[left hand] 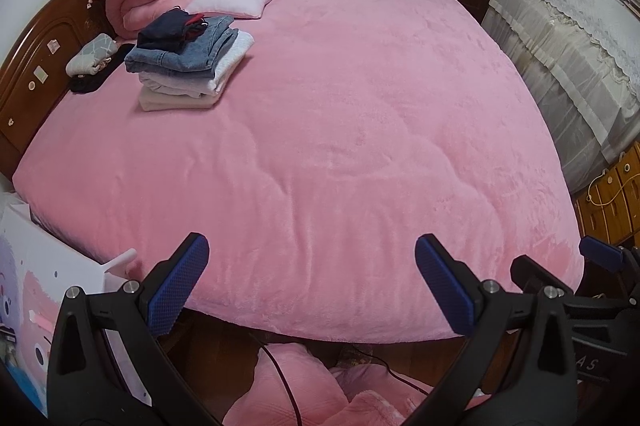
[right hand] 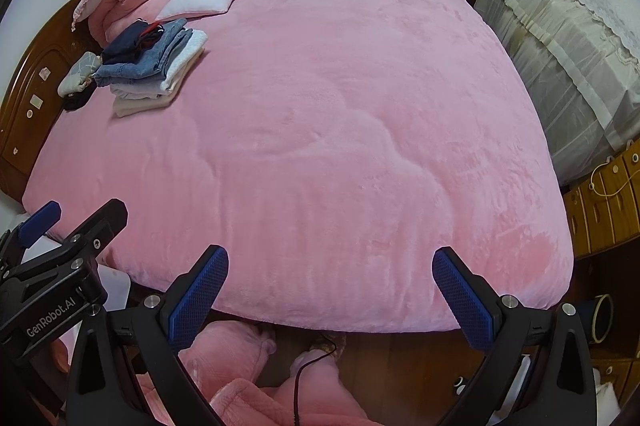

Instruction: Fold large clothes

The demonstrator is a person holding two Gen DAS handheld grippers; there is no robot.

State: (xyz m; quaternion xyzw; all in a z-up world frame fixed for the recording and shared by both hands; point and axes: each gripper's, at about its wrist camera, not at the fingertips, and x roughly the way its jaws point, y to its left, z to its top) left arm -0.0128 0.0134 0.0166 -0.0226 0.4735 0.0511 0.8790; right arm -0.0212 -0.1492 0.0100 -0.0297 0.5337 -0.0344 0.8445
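Both grippers spread empty over bed; folded stack done, pink garment below probably left.

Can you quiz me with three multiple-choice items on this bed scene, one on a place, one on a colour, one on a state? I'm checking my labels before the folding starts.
1. Where does the stack of folded clothes lie?
A. Near the headboard, beside the pillows
B. At the foot edge, between the grippers
C. On the floor

2. What colour is the bed cover?
A. White
B. Pink
C. Blue

3. How do the left gripper and the right gripper stand?
A. Both shut on cloth
B. One open, one shut
C. Both open, holding nothing

Key:
1 A, the stack sits at the far left by the wooden headboard.
2 B, the plush cover is pink all over.
3 C, each pair of blue fingers is spread wide with nothing between them.
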